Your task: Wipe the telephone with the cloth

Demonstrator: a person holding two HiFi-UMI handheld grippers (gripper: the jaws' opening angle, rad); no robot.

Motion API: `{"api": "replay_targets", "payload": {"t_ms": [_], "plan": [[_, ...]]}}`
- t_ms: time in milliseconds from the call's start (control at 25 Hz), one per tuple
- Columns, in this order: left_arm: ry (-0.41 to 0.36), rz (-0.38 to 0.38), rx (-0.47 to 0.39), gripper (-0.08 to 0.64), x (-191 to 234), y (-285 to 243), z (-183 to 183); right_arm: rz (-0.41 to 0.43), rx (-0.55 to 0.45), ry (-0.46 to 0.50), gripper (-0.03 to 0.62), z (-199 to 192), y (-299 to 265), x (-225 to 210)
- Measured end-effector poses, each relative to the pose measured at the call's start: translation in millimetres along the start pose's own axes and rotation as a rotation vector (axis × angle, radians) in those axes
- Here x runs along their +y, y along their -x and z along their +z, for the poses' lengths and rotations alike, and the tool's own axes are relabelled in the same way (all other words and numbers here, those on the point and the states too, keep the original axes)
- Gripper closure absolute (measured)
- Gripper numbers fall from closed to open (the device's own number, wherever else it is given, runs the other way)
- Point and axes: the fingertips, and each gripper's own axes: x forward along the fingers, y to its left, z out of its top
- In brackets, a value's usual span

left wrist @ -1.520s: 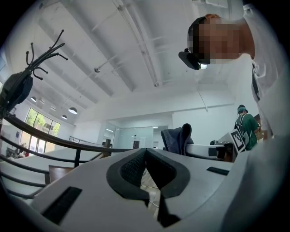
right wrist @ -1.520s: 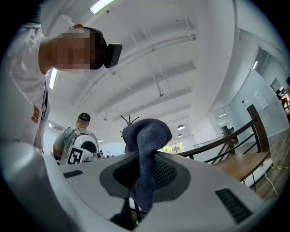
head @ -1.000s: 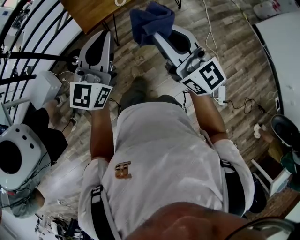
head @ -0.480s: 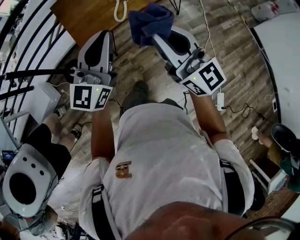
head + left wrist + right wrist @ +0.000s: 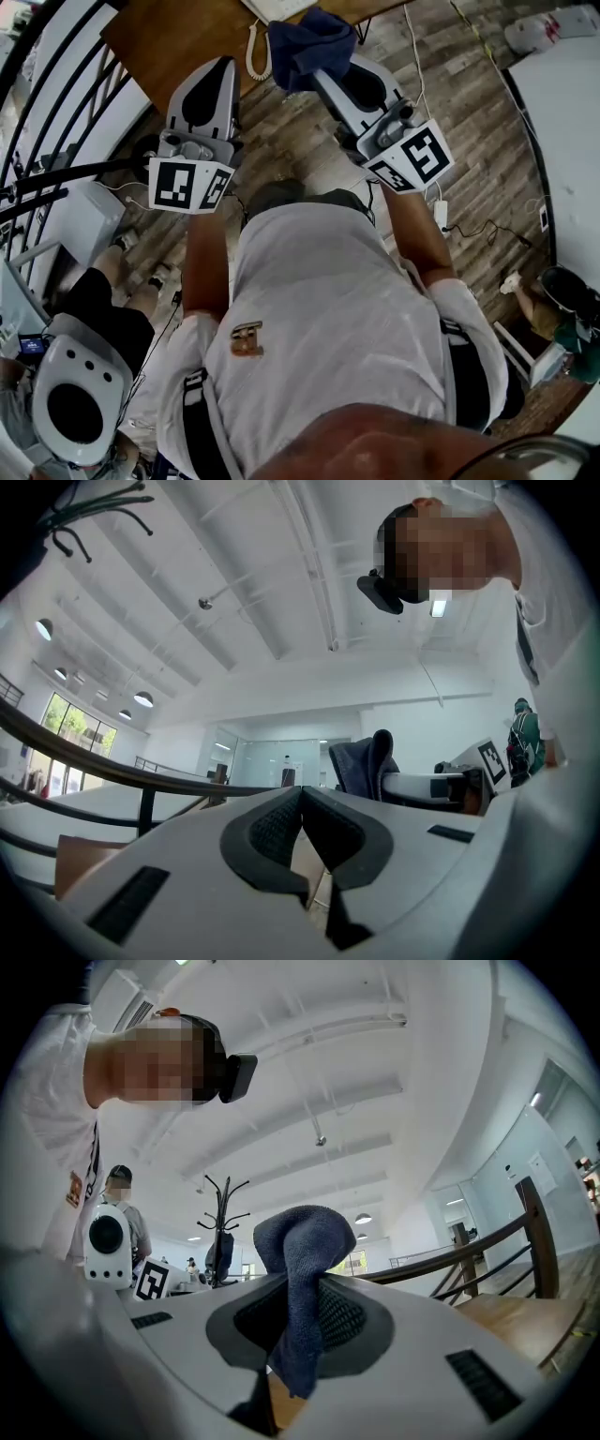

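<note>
Cloth (image 5: pixel 300 1241) pinched in right tongs (image 5: pixel 298 1321); left tongs (image 5: pixel 302 829) closed, empty; telephone (image 5: pixel 277 7) ahead.

The wooden table (image 5: pixel 159 47) has come further into the head view from the top. The telephone (image 5: pixel 277 7) and its coiled cord (image 5: pixel 255 52) now show at its near edge, and the left gripper (image 5: pixel 223 64) and the cloth (image 5: pixel 305 42) overlap that edge.

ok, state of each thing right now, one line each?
left gripper: shut, nothing between the jaws
right gripper: shut on cloth
cloth: bunched, clamped in right gripper, held in the air
telephone: on wooden table, mostly cut off at frame top, untouched
</note>
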Motion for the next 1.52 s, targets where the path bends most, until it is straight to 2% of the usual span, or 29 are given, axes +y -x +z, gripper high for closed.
{"api": "replay_targets", "payload": {"t_ms": [200,480,680,1240,1520], "plan": [[0.025,-0.002,0.023,0.541,44,-21,-13,-0.017,0.031,0.010,0.514,-10,-40,-20],[0.057,0.005,0.053,0.541,82,-56,-35,-0.025,0.078,0.018,0.514,-24,-76,-60],[0.056,0.036,0.073,0.541,103,-78,-45,-0.001,0.090,0.017,0.514,-28,-99,-87],[0.051,0.186,0.138,0.541,163,-184,-93,0.106,0.154,-0.024,0.514,-50,-164,-216],[0.075,0.307,0.172,0.541,196,-222,-116,0.180,0.220,-0.063,0.514,-66,-200,-272]]}}
